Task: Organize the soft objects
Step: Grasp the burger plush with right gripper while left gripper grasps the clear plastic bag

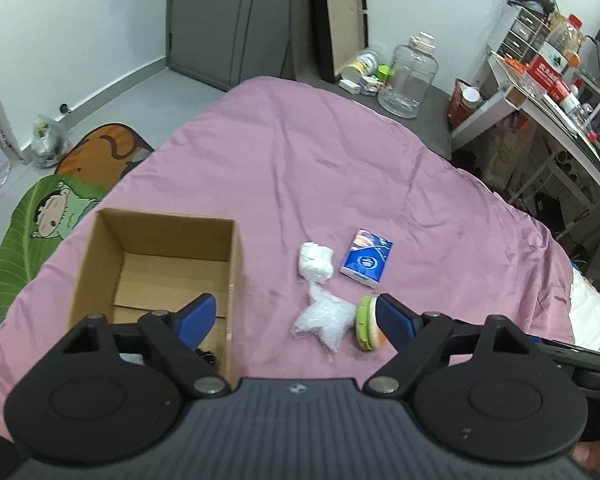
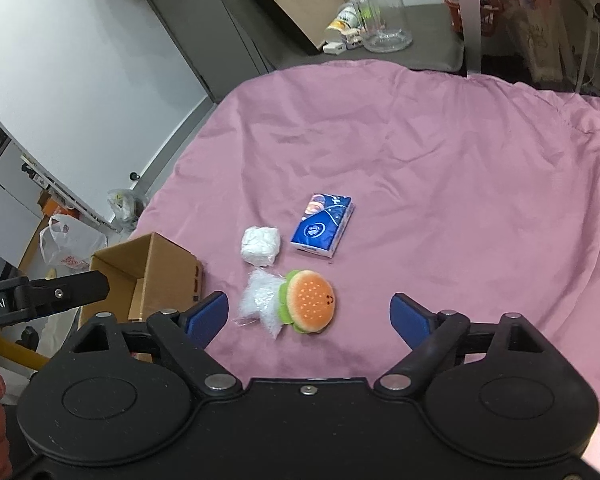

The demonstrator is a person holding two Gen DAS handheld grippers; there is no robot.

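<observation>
On the pink bedsheet (image 1: 300, 168) lie a white crumpled wad (image 1: 316, 262), a blue tissue pack (image 1: 366, 258), a clear plastic bag (image 1: 326, 320) and a burger plush (image 1: 366, 324). An open cardboard box (image 1: 156, 272) stands to their left, with something dark in its near corner. My left gripper (image 1: 295, 304) hangs open above the box's right wall and the plastic bag, its right pad beside the plush. In the right wrist view, my right gripper (image 2: 308, 300) is open above the burger plush (image 2: 310, 306) and plastic bag (image 2: 260, 304); the wad (image 2: 260, 246), tissue pack (image 2: 324, 226) and box (image 2: 148, 276) lie beyond.
A large clear jar (image 1: 410, 76) and small items stand on a grey surface past the bed's far end. A cluttered desk (image 1: 560, 92) is on the right. Cartoon floor mats (image 1: 60, 208) and plastic bags (image 2: 66, 246) lie left of the bed.
</observation>
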